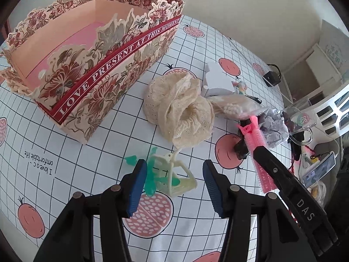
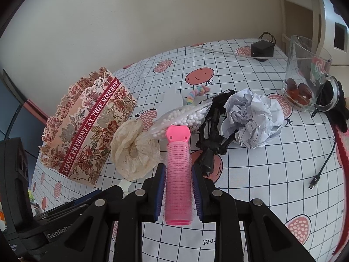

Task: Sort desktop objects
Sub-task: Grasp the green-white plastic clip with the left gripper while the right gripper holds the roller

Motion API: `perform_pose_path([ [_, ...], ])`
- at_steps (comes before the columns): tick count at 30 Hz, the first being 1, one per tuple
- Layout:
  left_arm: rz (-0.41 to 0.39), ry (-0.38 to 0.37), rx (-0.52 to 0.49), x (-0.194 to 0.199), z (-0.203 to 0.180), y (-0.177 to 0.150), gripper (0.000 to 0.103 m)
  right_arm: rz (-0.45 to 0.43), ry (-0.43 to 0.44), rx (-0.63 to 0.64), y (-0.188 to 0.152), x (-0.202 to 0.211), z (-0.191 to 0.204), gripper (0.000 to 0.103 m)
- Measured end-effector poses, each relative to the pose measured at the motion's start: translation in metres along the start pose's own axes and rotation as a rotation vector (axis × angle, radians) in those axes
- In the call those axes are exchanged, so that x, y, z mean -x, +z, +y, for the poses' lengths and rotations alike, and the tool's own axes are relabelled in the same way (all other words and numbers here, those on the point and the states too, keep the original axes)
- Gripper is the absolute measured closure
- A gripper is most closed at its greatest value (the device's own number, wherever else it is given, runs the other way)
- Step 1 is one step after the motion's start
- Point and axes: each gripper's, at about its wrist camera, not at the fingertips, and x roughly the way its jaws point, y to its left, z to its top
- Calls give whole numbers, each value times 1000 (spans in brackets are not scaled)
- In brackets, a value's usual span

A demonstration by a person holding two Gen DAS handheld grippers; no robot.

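Observation:
My right gripper [image 2: 177, 193] is shut on a pink hair roller [image 2: 177, 174], held above the cloth; the roller also shows in the left wrist view [image 1: 259, 150]. My left gripper [image 1: 174, 181] is open, its jaws on either side of a green and cream hair claw clip [image 1: 168, 178] lying on the cloth. The floral paper box [image 1: 87, 69] stands open at the left, and also shows in the right wrist view [image 2: 87, 131]. A cream lace scrunchie [image 1: 181, 109] lies between the box and the roller.
A bag of white beads [image 2: 185, 115], a black clip [image 2: 211, 139], crumpled paper [image 2: 253, 118], a glass mug with red items [image 2: 305, 80], a black adapter [image 2: 261, 49], a cable end [image 2: 314, 183] and a white card [image 1: 216, 79] lie on the checked tablecloth.

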Motion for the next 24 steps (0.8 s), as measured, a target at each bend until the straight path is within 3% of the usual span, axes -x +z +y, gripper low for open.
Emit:
perform_pose_path([
  [4,23,-4,-32,-7,-9,-4,49,6,0,4,-1,-2,2,76],
  [7,33,7,-67,-14,-16,-7,58,5,1,3,-1,-1,1,76],
  [11,33,37,-100,-18,-19,-11,63,8,2,-3,-1,-2,0,76],
  [24,29,52,-86,-25,-13,-13,67,21,-6,-1,-2,-6,-1,76],
])
